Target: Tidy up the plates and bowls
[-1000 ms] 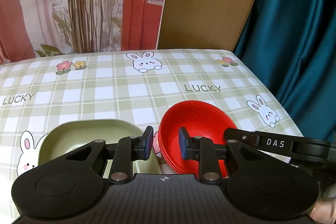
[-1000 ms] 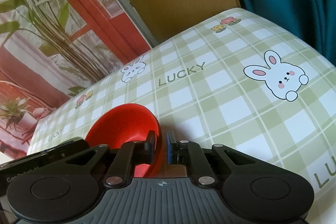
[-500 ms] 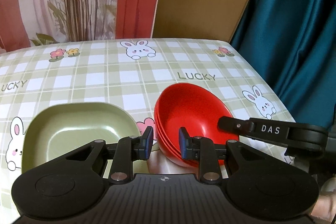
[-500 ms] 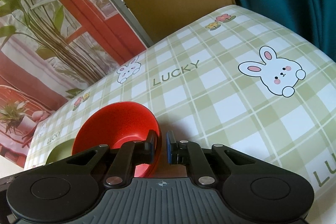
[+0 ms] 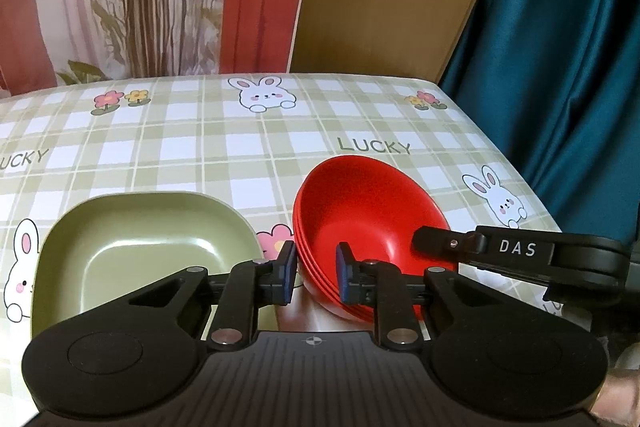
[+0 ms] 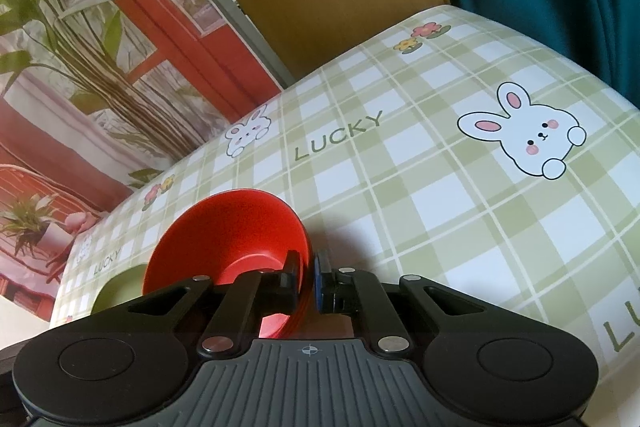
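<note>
Right gripper pinches red bowl stack rim at lower centre; left gripper straddles its near rim, spread; setting down likely next.

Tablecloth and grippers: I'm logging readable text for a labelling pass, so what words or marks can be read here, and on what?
"LUCKY": printed on the tablecloth, repeated; at the left edge it is cut to "UCKY".
"LUCKY": same print in the right wrist view, and once more, small, far left.
"DAS": white letters on the right gripper.
No numbers are visible.

Red bowls stacked beside green plate, left gripper fingers apart straddling their rim, checked tablecloth
</note>
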{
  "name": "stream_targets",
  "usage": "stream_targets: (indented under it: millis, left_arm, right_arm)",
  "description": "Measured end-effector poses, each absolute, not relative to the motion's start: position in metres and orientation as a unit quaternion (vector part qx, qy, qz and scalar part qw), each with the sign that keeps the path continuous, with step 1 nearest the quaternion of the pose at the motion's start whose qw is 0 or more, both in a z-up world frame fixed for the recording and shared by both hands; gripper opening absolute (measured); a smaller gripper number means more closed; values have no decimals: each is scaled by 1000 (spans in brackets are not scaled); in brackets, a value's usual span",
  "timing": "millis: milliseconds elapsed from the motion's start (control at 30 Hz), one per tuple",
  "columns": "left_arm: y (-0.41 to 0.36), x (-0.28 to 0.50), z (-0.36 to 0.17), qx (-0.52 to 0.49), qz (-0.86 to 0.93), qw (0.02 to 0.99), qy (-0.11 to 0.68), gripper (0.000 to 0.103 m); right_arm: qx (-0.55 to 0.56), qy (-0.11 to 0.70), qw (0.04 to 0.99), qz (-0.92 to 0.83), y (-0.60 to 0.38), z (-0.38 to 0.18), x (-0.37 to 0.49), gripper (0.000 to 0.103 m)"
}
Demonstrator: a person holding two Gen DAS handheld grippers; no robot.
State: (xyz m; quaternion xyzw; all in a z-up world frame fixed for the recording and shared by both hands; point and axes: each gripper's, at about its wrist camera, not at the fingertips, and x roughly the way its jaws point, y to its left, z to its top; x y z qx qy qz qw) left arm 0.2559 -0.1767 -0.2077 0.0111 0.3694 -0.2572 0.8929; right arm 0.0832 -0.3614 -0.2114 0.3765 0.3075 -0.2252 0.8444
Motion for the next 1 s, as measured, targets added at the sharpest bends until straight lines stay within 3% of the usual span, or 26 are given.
stream_targets:
  millis: [1000]
  left_arm:
    - [-133, 236, -147, 11, -243, 920, 306, 22]
  right_arm:
    - [339, 274, 879, -190, -315, -140, 112, 7]
